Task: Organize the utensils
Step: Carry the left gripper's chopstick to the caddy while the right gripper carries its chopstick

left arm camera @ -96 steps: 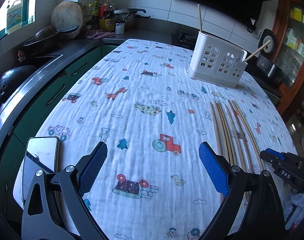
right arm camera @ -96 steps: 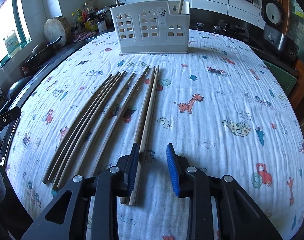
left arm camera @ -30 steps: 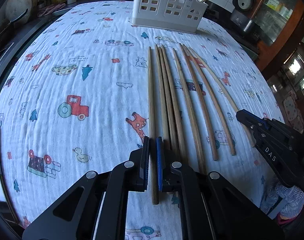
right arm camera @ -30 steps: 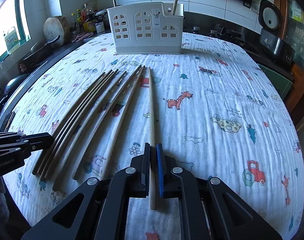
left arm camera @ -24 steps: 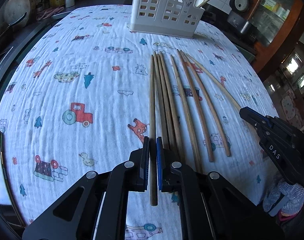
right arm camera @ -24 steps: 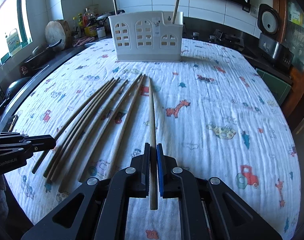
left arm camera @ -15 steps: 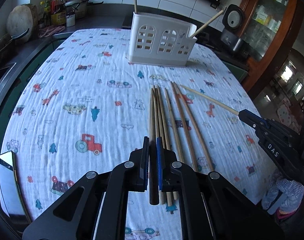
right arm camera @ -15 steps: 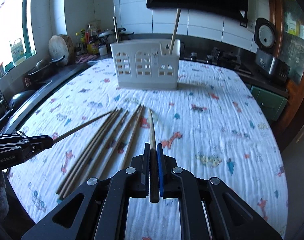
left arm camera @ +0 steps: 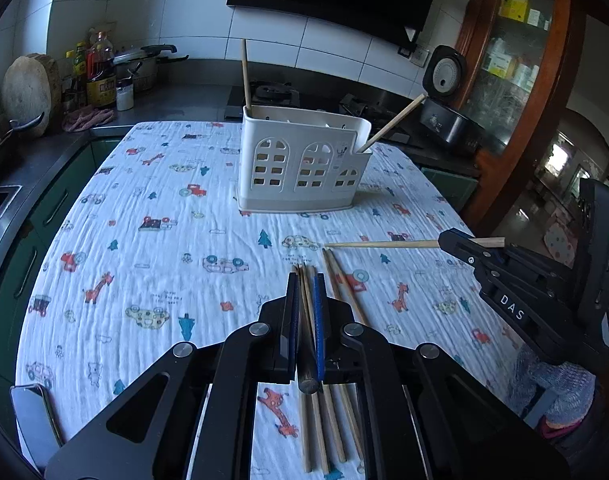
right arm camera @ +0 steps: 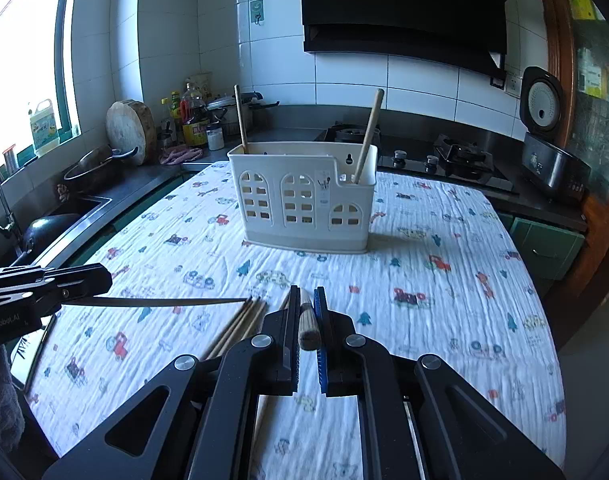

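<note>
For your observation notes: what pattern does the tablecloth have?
The tablecloth is white with small cartoon vehicles, giraffes and trees, clearest in the right wrist view.

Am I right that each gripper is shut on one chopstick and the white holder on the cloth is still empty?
Not quite: the white holder already has two chopsticks standing in it, as the right wrist view shows. Each gripper, left and right, is indeed shut on one chopstick.

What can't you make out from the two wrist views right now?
- Loose chopsticks, left wrist view: the left gripper covers their middles, so no firm count.
- Holder interior, both views: walls hide the compartments.
- Phone, left wrist view: partly covered by the gripper.
</note>
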A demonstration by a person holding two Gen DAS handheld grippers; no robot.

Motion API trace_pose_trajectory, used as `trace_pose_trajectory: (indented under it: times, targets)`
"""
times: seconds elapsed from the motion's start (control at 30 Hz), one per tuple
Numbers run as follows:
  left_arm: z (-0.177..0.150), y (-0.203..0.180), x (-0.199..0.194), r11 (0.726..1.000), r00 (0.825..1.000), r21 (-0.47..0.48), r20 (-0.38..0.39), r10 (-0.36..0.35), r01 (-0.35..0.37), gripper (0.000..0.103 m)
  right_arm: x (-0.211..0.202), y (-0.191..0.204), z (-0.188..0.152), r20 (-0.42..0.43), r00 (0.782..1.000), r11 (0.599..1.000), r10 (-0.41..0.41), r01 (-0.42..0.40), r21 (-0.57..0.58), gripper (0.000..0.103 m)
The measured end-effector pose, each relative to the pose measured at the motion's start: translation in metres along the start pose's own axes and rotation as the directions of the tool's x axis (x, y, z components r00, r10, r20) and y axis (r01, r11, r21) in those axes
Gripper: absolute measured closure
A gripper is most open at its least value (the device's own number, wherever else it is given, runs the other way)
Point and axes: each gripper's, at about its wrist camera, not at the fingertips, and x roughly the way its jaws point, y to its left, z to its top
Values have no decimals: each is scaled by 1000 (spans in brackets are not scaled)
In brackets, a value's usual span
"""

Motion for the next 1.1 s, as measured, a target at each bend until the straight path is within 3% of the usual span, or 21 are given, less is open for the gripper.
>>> trace_pose_trajectory:
  times: [0.43,0.87,1.1]
  targets:
    - [39,16,11,999,998,21,54,-35,34,98,-4,-7,66,22,999,998,42,-41,-50,96]
    - [43,14,22,995,996,88,67,-60,55,98,-3,-3,77,22,997,995,76,-74,-71,96]
    - [61,7,18,989,995,138,79,-57,46,98,-4,-6,101,41,996,993,85,-81,-91,96]
